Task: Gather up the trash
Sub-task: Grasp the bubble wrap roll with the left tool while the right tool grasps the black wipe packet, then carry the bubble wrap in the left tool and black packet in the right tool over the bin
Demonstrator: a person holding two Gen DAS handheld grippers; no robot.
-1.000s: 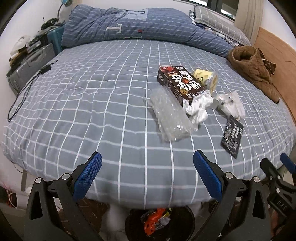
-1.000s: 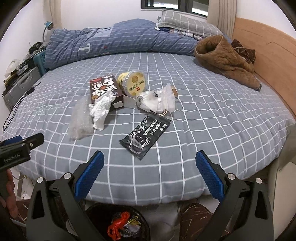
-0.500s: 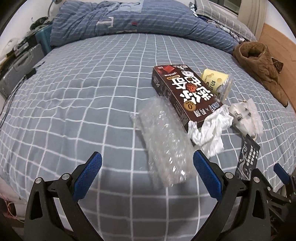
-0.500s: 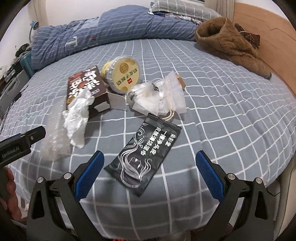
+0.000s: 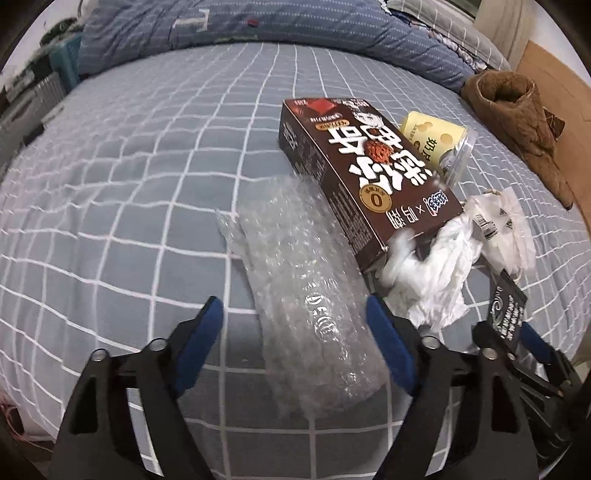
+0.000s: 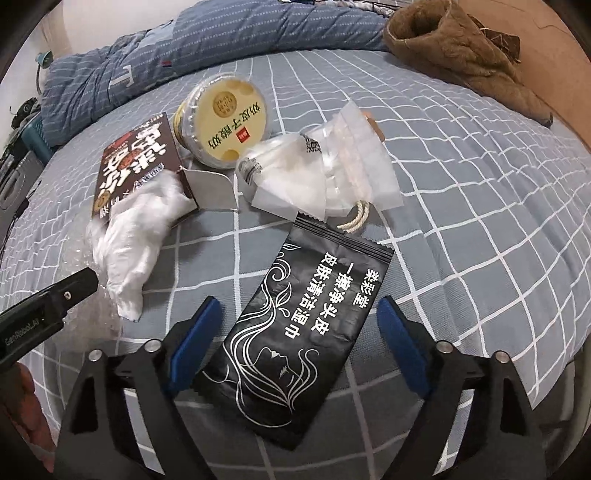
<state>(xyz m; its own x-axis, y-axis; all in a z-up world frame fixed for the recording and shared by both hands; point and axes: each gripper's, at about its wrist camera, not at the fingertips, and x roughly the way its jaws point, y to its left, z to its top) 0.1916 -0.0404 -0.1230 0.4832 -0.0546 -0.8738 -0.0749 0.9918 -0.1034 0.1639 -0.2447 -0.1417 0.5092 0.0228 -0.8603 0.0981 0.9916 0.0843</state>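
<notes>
Now both grippers (jaws closing) straddle bubble wrap (image 5: 306, 295) and black sachet (image 6: 303, 332)

Grey checked bed (image 5: 147, 177), blue quilt (image 5: 295, 26), wooden headboard (image 6: 554, 55)

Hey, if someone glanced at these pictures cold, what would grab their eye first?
Probably the trash heaped mid-bed on the grid-patterned sheet: a dark brown snack box, a yellow tub behind it. Nearer, the left tool is closing around bubble wrap, the right tool around a black wipes packet.
</notes>
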